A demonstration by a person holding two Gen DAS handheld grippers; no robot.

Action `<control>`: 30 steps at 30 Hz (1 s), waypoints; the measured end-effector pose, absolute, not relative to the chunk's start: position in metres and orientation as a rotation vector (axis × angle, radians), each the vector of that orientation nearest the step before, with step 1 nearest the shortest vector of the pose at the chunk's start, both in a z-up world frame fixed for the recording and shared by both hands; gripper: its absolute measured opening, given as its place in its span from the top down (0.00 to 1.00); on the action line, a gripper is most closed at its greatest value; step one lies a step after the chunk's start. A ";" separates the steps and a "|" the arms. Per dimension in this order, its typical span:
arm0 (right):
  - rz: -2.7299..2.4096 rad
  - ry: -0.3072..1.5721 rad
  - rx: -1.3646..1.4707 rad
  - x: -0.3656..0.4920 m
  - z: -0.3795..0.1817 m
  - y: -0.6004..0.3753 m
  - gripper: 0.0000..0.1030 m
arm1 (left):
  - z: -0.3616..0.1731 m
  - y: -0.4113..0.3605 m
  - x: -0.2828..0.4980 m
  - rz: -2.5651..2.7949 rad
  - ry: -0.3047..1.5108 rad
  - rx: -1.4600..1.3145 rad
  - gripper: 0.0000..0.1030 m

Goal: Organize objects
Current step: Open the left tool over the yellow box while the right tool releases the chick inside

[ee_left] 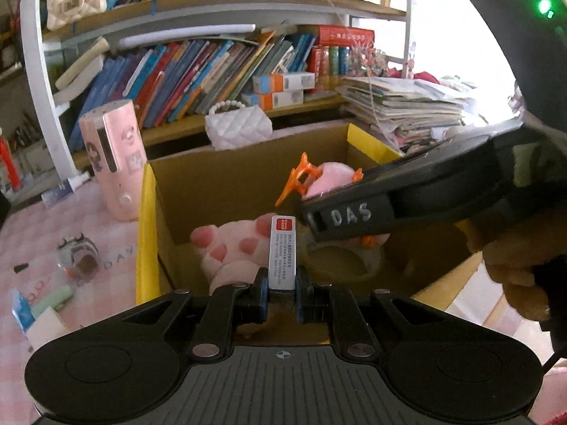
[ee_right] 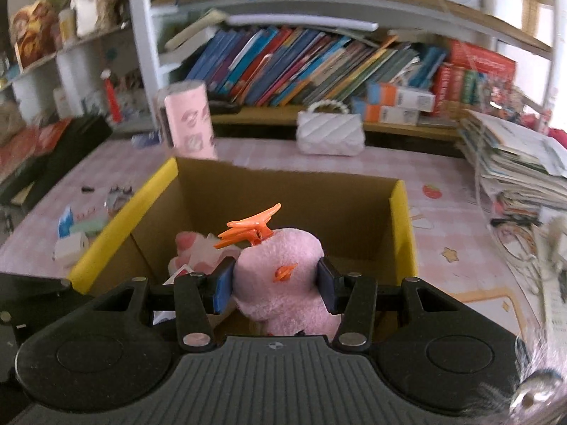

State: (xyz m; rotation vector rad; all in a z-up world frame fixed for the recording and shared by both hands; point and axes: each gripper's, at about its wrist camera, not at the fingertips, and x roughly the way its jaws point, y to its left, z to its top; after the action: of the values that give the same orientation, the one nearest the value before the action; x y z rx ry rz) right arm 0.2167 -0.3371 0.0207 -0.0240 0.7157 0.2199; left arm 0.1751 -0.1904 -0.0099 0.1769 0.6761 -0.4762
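Observation:
My left gripper (ee_left: pixel 281 292) is shut on a small white box with a red label (ee_left: pixel 282 252), held over the open cardboard box (ee_left: pixel 244 177) with yellow flaps. My right gripper (ee_right: pixel 274 285) is shut on a pink plush toy (ee_right: pixel 280 276) with orange hair clips (ee_right: pixel 248 228), held above the same cardboard box (ee_right: pixel 283 194). In the left wrist view the right gripper reaches in from the right, holding the pink plush (ee_left: pixel 327 177) over the box. A pink plush paw (ee_left: pixel 226 244) and a tape roll (ee_left: pixel 340 265) lie inside the box.
A pink cylinder device (ee_left: pixel 115 163) stands left of the box on the pink checked cloth. A white quilted bag (ee_right: pixel 331 132) sits behind it. Small items (ee_left: pixel 74 255) lie at the left. A paper stack (ee_right: pixel 514 163) is at the right. Bookshelves stand behind.

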 end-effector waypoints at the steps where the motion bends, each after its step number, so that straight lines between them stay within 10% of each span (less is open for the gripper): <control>1: 0.232 0.735 -0.024 0.221 0.018 -0.336 0.55 | -0.010 -0.190 0.177 -0.479 0.683 0.166 0.87; 18: 0.262 0.901 -0.068 0.247 -0.002 -0.329 0.56 | -0.011 -0.184 0.176 -0.449 0.686 0.124 0.75; 23: 0.240 0.866 -0.045 0.243 0.002 -0.332 0.47 | -0.004 -0.180 0.167 -0.435 0.652 0.121 0.45; 30: 0.183 0.738 0.007 0.223 0.023 -0.337 0.34 | 0.014 -0.173 0.146 -0.432 0.563 0.138 0.33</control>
State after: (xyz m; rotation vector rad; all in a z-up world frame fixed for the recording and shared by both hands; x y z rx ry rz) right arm 0.2233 -0.3375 0.0232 0.0073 0.7379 0.1830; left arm 0.1458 -0.1727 0.0138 0.1376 0.5625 -0.4315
